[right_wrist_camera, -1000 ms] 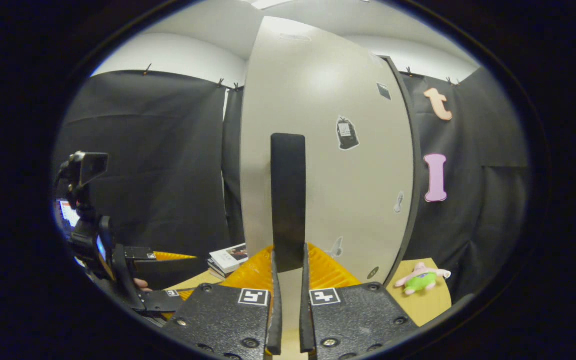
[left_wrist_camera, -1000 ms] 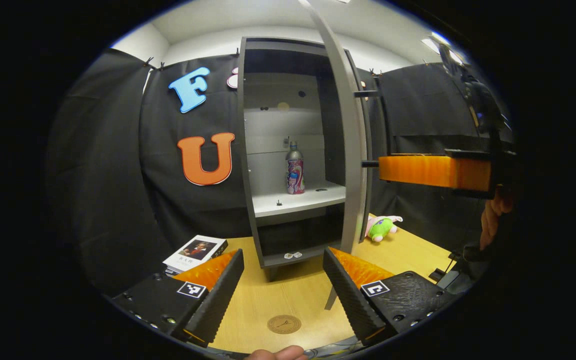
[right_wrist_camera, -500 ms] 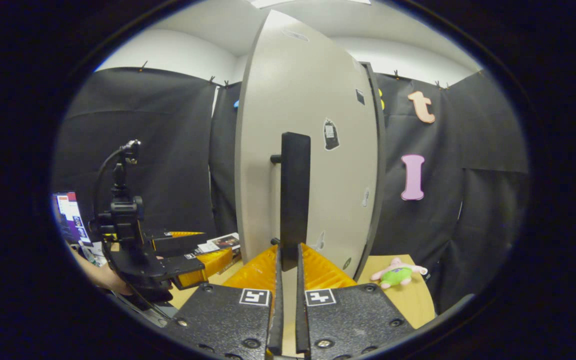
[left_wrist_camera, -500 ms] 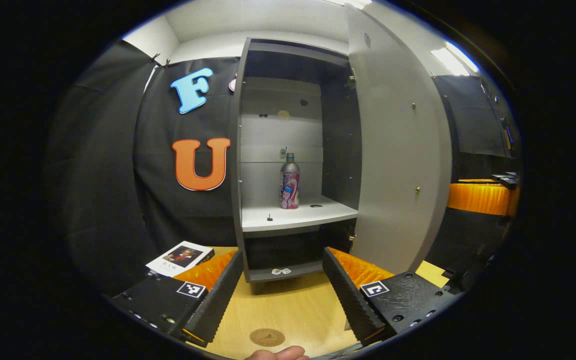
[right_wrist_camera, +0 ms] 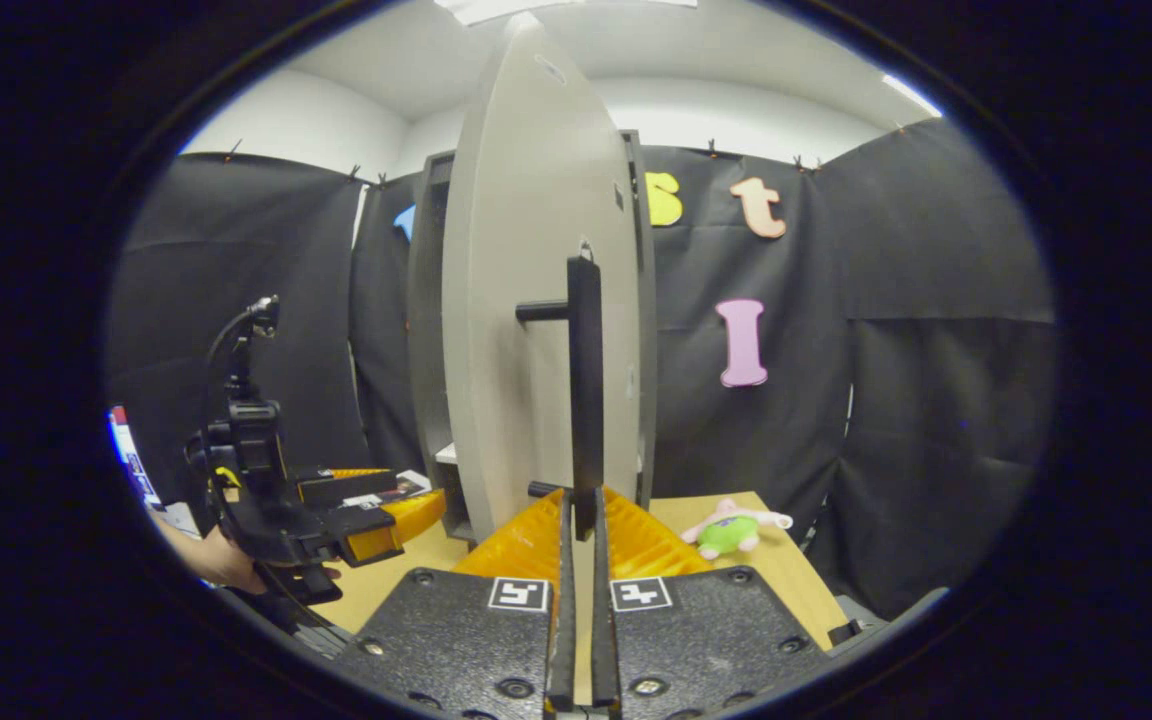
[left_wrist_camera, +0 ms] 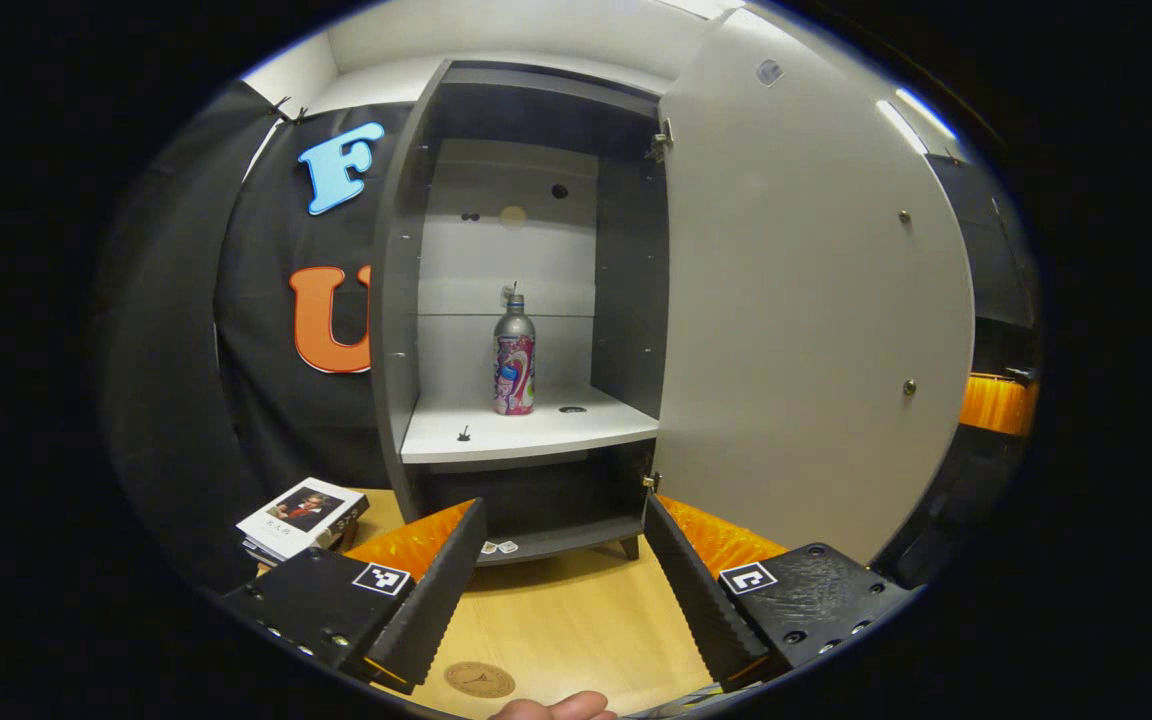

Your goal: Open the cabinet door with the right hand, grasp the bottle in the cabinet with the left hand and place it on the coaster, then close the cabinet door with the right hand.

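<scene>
The grey cabinet (left_wrist_camera: 406,300) stands open, its door (left_wrist_camera: 806,300) swung far out to the right. A silver bottle with a pink label (left_wrist_camera: 514,355) stands upright on the cabinet's white shelf (left_wrist_camera: 536,435). My left gripper (left_wrist_camera: 564,505) is open and empty, low over the table and well in front of the bottle. A round brown coaster (left_wrist_camera: 479,680) lies on the table between its fingers, near the front edge. In the right gripper view my right gripper (right_wrist_camera: 583,500) is shut on the lower end of the door's black vertical handle (right_wrist_camera: 584,390).
A stack of books (left_wrist_camera: 301,510) lies on the wooden table (left_wrist_camera: 566,620) left of the cabinet. A green and pink plush toy (right_wrist_camera: 731,530) lies on the table right of the door. In the right gripper view, the left gripper (right_wrist_camera: 336,505) and a hand are at the left.
The door has swung much wider, from edge-on to showing its whole inner face, with my right gripper still on the handle. The left gripper has stayed open and drifted a little nearer the cabinet.
</scene>
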